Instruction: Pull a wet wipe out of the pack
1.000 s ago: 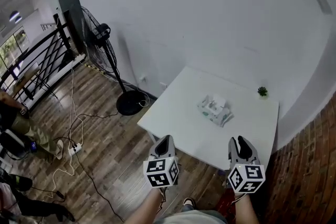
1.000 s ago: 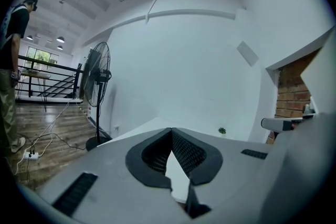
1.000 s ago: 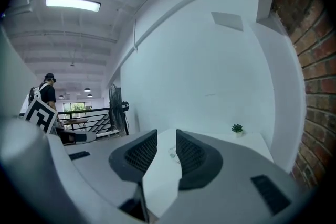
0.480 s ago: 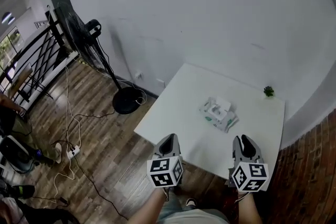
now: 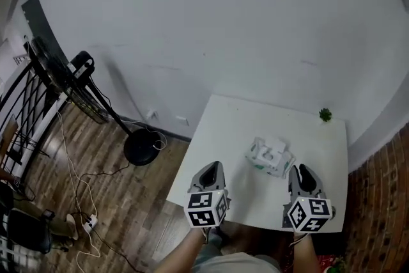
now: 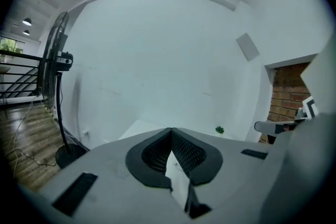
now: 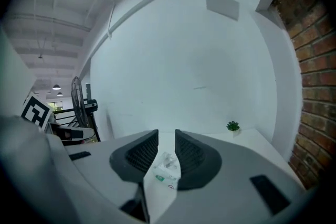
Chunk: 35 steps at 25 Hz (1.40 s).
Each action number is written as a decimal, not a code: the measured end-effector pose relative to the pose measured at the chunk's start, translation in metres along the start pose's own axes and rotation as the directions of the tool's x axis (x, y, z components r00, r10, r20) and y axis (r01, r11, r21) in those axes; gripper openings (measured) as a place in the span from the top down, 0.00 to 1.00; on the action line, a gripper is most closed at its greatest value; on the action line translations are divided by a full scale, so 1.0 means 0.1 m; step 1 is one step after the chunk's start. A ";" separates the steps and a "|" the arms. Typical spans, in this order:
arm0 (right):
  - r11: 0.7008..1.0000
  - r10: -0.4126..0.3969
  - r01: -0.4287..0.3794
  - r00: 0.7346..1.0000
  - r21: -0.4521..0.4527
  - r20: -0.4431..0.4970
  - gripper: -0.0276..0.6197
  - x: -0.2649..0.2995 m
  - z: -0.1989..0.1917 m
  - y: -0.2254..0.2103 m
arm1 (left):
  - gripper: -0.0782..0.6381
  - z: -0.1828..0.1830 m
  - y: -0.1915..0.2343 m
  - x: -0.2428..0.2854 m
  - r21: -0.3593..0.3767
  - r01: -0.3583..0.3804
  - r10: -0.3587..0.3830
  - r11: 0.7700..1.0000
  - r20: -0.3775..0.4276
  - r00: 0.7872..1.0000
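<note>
The wet wipe pack (image 5: 270, 155), white with green print and a wipe sticking up from its top, lies mid-table on the white table (image 5: 223, 131). Both grippers hover over the table's near edge, short of the pack. My left gripper (image 5: 213, 167) is to the pack's lower left; in the left gripper view its jaws (image 6: 171, 131) meet at the tips, shut and empty. My right gripper (image 5: 301, 169) is just right of the pack and near it. In the right gripper view a narrow gap between its jaws (image 7: 167, 134) frames the pack (image 7: 167, 165); nothing is held.
A small green plant (image 5: 325, 114) stands at the table's far right corner, also in the right gripper view (image 7: 232, 126). A standing fan (image 5: 70, 83) and cables are on the wooden floor to the left. White wall behind, brick wall (image 5: 383, 201) on the right.
The view has moved forward toward the table. Both grippers have come from off the table to over its near edge, closer to the pack.
</note>
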State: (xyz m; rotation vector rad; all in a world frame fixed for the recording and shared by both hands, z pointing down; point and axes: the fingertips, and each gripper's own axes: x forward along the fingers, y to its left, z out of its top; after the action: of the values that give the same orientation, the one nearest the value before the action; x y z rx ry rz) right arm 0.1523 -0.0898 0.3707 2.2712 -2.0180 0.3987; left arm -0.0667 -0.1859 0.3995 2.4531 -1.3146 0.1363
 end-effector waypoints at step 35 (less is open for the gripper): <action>0.995 -0.082 0.087 0.992 0.044 -0.097 0.81 0.85 -0.07 -0.13 | 0.89 0.02 0.33 1.13 0.014 0.090 -0.087 0.996 -0.131 0.987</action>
State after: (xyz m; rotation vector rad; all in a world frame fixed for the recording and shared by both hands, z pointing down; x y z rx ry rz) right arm 0.1732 -0.1688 0.3993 2.3083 -1.8797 0.5429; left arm -0.0301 -0.2921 0.4343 2.4685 -1.1526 0.2840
